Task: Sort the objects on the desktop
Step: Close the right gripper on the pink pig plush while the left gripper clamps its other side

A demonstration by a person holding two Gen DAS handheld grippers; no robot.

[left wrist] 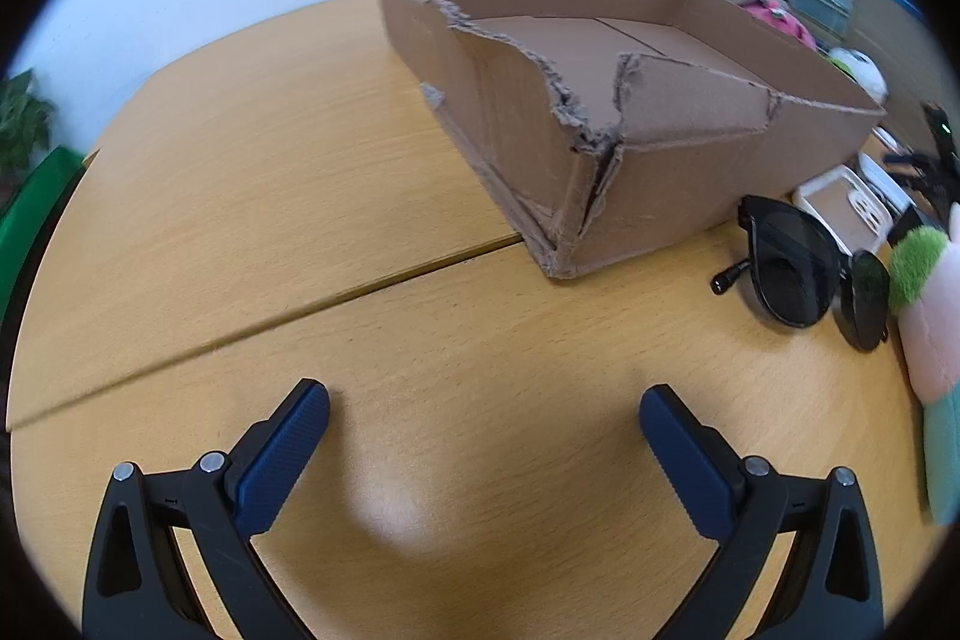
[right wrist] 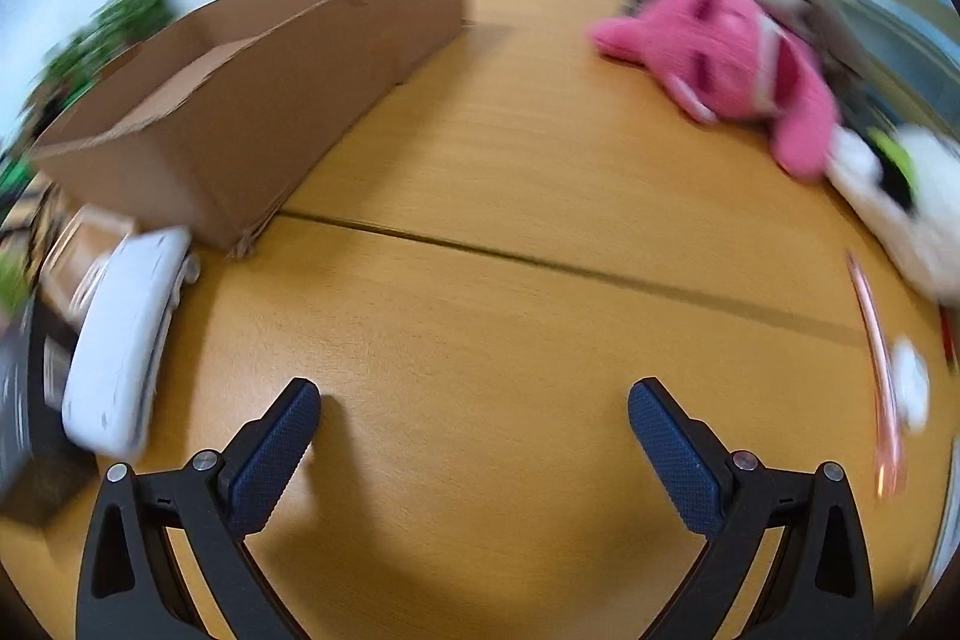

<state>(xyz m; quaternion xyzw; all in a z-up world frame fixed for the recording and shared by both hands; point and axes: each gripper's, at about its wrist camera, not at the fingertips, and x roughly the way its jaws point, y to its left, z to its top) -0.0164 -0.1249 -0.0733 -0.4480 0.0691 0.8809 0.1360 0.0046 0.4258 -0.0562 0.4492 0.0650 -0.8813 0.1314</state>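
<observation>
A torn, empty brown cardboard box (left wrist: 636,112) stands on the wooden desk ahead of my left gripper (left wrist: 483,415), which is open and empty above bare desk. Black sunglasses (left wrist: 798,274) lie right of the box, next to a pink and green plush toy (left wrist: 930,316). In the right wrist view the same box (right wrist: 258,100) is at the left. My right gripper (right wrist: 474,412) is open and empty over bare desk. A pink plush toy (right wrist: 726,58) lies at the far right, a white plush (right wrist: 900,202) beside it, and a white case (right wrist: 126,340) at the left.
A white tray (left wrist: 840,202) and dark items sit behind the sunglasses. A seam (right wrist: 540,259) runs across the desk. A thin pinkish object (right wrist: 879,370) and a small white item (right wrist: 909,388) lie at the right, blurred. Green plants stand at the left edge.
</observation>
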